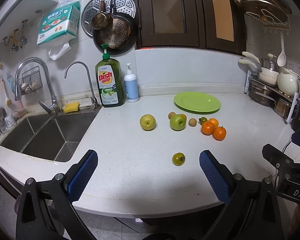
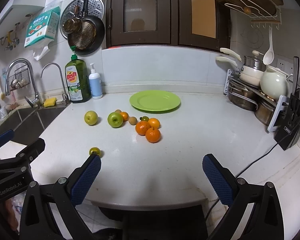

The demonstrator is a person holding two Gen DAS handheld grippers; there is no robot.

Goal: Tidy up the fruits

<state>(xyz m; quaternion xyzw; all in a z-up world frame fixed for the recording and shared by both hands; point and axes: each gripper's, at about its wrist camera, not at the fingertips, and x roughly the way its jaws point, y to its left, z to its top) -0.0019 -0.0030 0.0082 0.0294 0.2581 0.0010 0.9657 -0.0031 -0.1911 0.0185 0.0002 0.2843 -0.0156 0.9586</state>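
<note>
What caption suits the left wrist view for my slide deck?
Open left gripper hovers above the counter's near edge, facing a small green fruit; scattered fruit lies beyond, before an empty green plate.

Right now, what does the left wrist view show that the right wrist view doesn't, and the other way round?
Only the left wrist view shows the small green fruit whole, ahead of the open left gripper. Only the right wrist view shows the knife block fully, and the open right gripper. Both share the empty green plate, two green apples and the oranges.

Plate [image 1: 197, 102] behind fruit cluster [image 1: 192, 123], sink [image 1: 44, 134] at left
</note>
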